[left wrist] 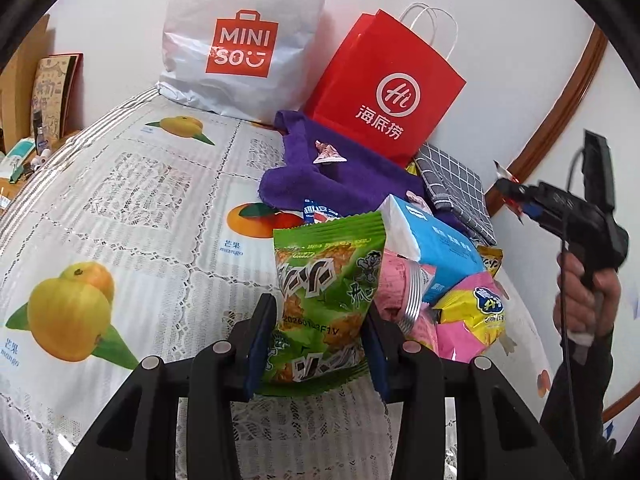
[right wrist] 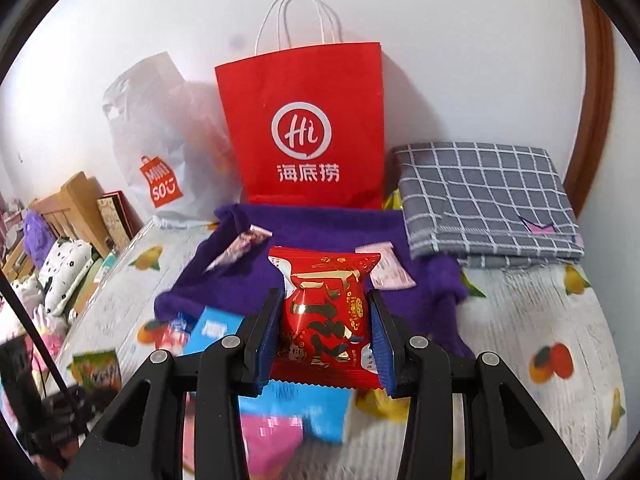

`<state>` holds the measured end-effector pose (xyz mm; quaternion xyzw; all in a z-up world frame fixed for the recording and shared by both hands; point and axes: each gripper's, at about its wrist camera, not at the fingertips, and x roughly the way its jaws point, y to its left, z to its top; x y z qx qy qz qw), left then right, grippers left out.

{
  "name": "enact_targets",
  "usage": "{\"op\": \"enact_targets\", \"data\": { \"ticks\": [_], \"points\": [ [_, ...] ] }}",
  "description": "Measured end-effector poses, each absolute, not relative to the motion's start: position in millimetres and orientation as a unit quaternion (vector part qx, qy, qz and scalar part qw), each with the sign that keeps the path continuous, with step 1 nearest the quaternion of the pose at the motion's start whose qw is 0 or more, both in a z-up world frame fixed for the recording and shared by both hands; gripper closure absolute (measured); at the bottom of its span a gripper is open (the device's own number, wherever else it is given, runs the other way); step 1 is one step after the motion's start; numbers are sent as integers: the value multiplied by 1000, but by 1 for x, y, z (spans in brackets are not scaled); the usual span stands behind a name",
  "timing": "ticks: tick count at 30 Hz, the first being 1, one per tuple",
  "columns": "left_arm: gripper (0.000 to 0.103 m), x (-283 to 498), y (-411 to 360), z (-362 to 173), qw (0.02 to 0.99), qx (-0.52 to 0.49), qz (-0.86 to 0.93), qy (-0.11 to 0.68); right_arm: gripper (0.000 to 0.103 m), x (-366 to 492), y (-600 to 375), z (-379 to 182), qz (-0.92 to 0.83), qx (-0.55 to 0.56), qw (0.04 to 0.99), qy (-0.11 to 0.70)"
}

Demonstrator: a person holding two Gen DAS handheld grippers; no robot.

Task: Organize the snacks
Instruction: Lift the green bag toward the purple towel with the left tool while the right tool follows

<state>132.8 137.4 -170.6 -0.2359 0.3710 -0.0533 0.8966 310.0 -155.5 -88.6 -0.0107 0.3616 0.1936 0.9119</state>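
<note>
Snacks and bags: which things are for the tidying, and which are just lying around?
For the job: green snack packet, red snack packet, snack pile, red paper bag.
Just lying about: purple towel, checked cloth, Miniso bag.

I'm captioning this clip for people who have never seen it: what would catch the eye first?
The red paper bag standing against the wall behind a purple towel. Then the two held snacks: a red snack packet clamped in the right gripper, and a green snack packet in the left gripper, beside a heap of bright packets.

The paper bag (right wrist: 304,120) stands behind the towel (right wrist: 320,236), the folded cloth (right wrist: 488,200) to its right.
</note>
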Motion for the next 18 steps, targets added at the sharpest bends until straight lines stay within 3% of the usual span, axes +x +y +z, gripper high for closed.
{"op": "enact_targets", "data": {
  "ticks": [18],
  "points": [
    [64,152,128,-125,908,-181,-36,377,62,373,-175,-142,174,12,897,407]
  ]
}}
